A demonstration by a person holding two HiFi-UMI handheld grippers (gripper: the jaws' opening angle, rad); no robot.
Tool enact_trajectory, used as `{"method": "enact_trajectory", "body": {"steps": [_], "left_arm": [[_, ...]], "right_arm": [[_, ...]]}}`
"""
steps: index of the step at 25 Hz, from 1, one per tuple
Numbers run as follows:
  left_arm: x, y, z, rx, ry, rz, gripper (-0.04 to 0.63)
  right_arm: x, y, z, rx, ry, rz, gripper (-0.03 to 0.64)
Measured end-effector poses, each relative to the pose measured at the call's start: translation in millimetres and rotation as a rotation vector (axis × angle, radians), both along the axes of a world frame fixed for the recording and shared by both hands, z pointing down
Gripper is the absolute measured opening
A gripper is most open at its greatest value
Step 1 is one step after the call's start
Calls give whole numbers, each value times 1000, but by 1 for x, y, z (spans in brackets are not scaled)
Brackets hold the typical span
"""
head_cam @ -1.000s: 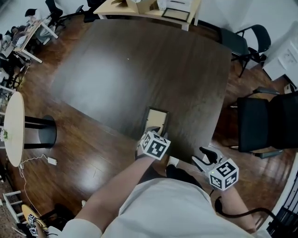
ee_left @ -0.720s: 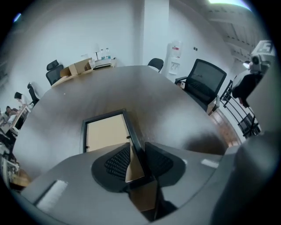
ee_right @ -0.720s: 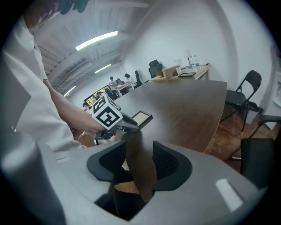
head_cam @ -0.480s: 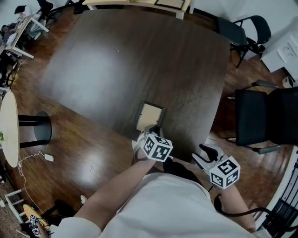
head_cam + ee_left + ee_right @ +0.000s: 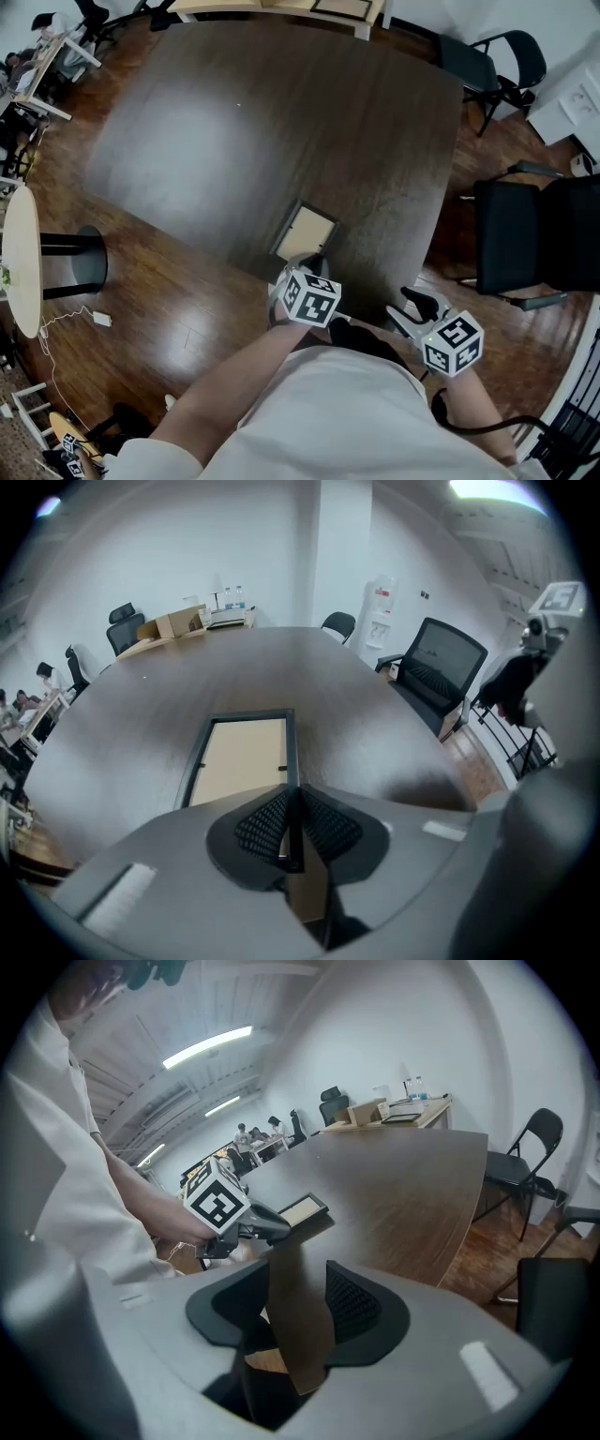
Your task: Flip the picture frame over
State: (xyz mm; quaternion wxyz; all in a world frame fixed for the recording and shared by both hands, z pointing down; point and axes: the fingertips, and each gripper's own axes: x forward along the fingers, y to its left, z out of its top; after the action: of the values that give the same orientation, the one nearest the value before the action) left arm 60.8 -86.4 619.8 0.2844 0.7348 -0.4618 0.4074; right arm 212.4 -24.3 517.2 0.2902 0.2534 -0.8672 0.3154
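Observation:
The picture frame (image 5: 306,231) lies near the front edge of the dark table (image 5: 262,122), a dark border around a tan panel that faces up. My left gripper (image 5: 305,263) is shut on the frame's near border. In the left gripper view the pads (image 5: 265,823) pinch that thin dark edge, and the frame (image 5: 240,758) stretches away from them. My right gripper (image 5: 413,313) hangs open off the table's front corner, holding nothing. The right gripper view shows its own jaws (image 5: 295,1312) apart, with the left gripper (image 5: 279,1227) and the frame (image 5: 302,1211) beyond.
Two black office chairs (image 5: 530,246) stand at the right and a folding chair (image 5: 497,75) at the back right. A light desk with boxes (image 5: 281,7) is behind the table. A round white table (image 5: 21,258) stands on the wooden floor at the left.
The frame has slid a little farther onto the table and turned slightly, with the left gripper still shut on its near edge. The right gripper has hardly moved.

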Motion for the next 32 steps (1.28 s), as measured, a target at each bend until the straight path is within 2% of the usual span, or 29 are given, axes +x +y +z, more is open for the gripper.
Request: {"method": "enact_trajectory", "body": {"steps": [5, 9, 14, 19, 26, 29, 32], "left_arm": [[8, 0, -26, 15, 120, -6, 41], [14, -3, -53, 14, 275, -6, 41], [15, -7, -81, -34, 576, -40, 40], [13, -17, -105, -68, 882, -33, 40], [6, -27, -118, -211, 1323, -43, 40], [0, -30, -109, -270, 1453, -68, 40], [-5, -31, -100, -360, 1565, -139, 40]], "right_arm": [[-6, -2, -1, 7, -4, 6, 192], [-13, -3, -2, 15, -9, 16, 192], [-24, -1, -6, 28, 3, 31, 192], [-33, 3, -10, 27, 23, 72, 192], [-49, 14, -19, 29, 65, 118, 192], [-54, 22, -23, 29, 96, 133, 192], [-58, 31, -28, 23, 124, 155, 192]]}}
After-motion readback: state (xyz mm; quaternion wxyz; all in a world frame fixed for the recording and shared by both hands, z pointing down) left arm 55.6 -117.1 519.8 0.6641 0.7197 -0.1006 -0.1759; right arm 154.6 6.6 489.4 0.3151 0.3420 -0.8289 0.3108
